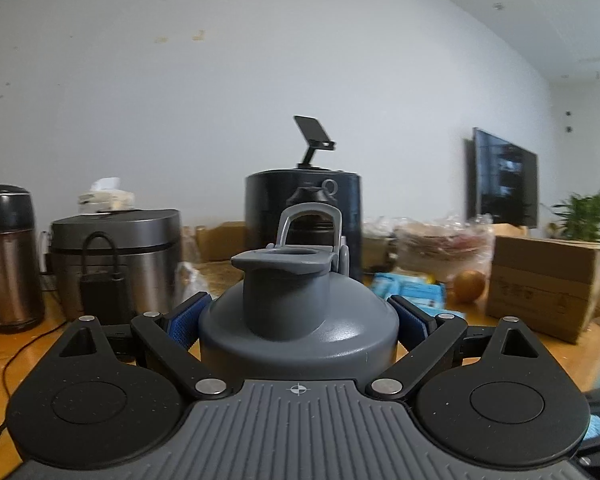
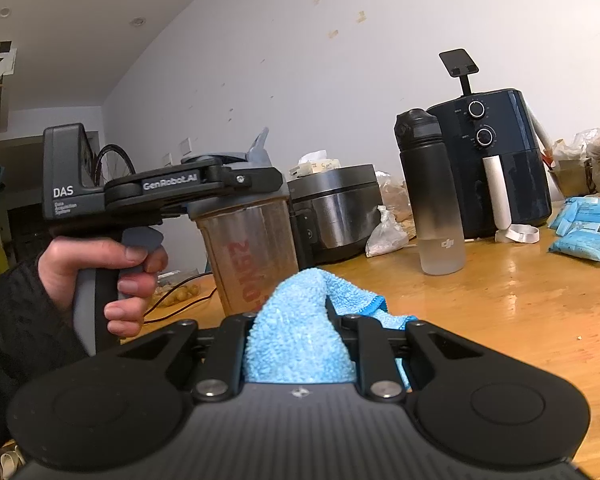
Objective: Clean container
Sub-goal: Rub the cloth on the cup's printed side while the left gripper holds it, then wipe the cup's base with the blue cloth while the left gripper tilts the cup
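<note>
Left tool (image 1: 298,312) clamped on shaker (image 1: 298,320) lid, pads (image 1: 188,322) against both sides, right tool (image 2: 300,320) closed on blue cloth (image 2: 300,336) just right of shaker, right view alone shows hand (image 2: 100,276), clear cup body, bottle (image 2: 432,196), left view alone shows TV (image 1: 500,178), plant (image 1: 584,216), table (image 2: 520,312) under all

On the wooden table (image 2: 520,304) stand one shaker container (image 2: 248,256), one blue cloth (image 2: 300,336), one black bottle (image 2: 432,196), one air fryer (image 2: 500,160), one rice cooker (image 2: 336,208) and one thermos (image 1: 8,256), with two grippers in view.

Grey-lidded container (image 1: 299,320) between blue pads (image 1: 186,322)
</note>
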A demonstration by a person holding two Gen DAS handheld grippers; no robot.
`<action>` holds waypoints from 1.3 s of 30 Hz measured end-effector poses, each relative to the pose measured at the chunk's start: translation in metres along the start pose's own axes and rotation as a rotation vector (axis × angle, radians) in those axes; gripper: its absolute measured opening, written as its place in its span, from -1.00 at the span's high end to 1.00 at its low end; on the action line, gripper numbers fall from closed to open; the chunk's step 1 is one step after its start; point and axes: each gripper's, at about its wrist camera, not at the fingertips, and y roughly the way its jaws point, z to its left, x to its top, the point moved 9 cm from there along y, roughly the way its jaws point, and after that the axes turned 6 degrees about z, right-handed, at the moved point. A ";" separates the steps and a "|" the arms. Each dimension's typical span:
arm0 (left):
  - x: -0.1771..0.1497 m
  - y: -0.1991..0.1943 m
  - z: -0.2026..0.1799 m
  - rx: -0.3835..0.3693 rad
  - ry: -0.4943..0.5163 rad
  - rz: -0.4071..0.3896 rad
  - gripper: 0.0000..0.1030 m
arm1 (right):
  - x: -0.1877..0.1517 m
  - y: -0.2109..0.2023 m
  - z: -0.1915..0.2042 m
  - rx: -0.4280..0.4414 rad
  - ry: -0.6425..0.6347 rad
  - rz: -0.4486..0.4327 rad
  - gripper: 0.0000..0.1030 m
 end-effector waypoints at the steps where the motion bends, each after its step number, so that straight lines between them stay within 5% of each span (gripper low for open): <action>1: 0.000 0.000 0.000 -0.006 0.002 0.000 -0.84 | 0.000 0.000 0.000 0.000 0.000 0.000 0.71; 39: 0.000 -0.002 0.000 -0.006 0.000 0.007 -0.84 | 0.046 0.046 0.036 0.089 -0.076 -0.060 0.72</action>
